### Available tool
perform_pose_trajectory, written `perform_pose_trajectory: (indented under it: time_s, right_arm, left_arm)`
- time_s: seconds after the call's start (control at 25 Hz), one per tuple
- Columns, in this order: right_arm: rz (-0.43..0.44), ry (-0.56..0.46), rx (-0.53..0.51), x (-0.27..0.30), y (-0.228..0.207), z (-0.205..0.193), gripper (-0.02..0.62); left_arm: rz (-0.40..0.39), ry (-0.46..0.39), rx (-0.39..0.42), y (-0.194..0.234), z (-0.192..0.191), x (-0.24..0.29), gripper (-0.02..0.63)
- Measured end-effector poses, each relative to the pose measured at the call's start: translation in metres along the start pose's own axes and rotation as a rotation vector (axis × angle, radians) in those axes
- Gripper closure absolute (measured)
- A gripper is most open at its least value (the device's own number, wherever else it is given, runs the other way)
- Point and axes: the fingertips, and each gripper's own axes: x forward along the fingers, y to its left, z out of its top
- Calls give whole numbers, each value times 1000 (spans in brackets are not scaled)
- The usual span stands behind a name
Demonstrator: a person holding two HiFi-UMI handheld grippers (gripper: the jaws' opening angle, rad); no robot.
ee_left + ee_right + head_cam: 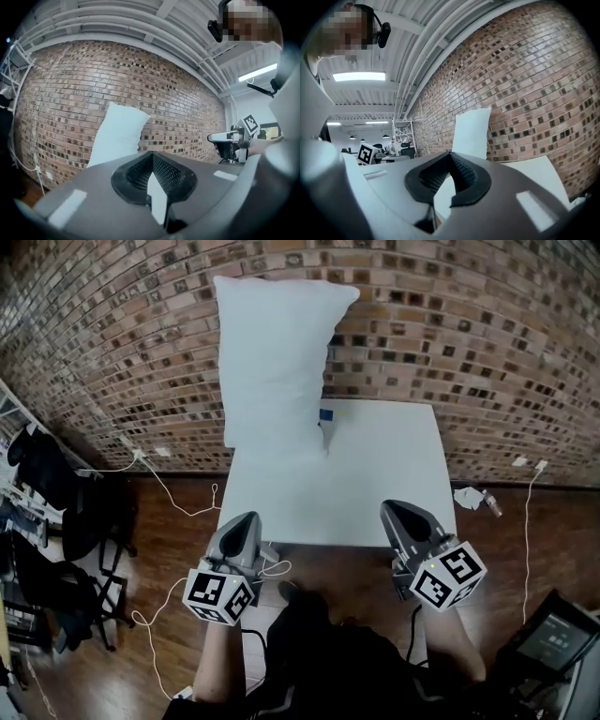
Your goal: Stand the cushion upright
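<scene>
A white cushion (272,362) stands upright on its short end at the back left of the white table (384,484), leaning on the brick wall. It also shows in the left gripper view as the cushion (117,136), and in the right gripper view as the cushion (471,132). Both grippers hang level off the table's near edge, well short of the cushion. My left gripper (246,520) is shut and empty, its jaws meeting at the tip (152,157). My right gripper (401,510) is shut too, with nothing between its jaws (451,157).
A small blue item (326,414) lies on the table beside the cushion's base. Black office chairs (56,493) stand left of the table. White cables (178,498) run over the wooden floor. Crumpled paper (469,497) lies at the right, and a dark screen (555,638) is at the bottom right.
</scene>
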Motion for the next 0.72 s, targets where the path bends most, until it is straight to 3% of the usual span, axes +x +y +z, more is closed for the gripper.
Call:
perform_pose_trajectory:
  time_s: [0.32, 0.44, 0.6, 0.72]
  right_arm:
    - [10, -2, -34, -4, 37, -9, 589]
    - [-29, -10, -34, 9, 56, -17, 589]
    - [5, -50, -1, 34, 90, -13, 589]
    - [-30, -60, -25, 47, 113, -10, 589]
  left_arm:
    - [-1, 26, 48, 17, -1, -41, 603]
    - [-18, 32, 66, 41, -3, -56, 603]
    - [21, 43, 62, 84, -3, -82, 603]
    - [4, 49, 54, 113, -7, -98, 603]
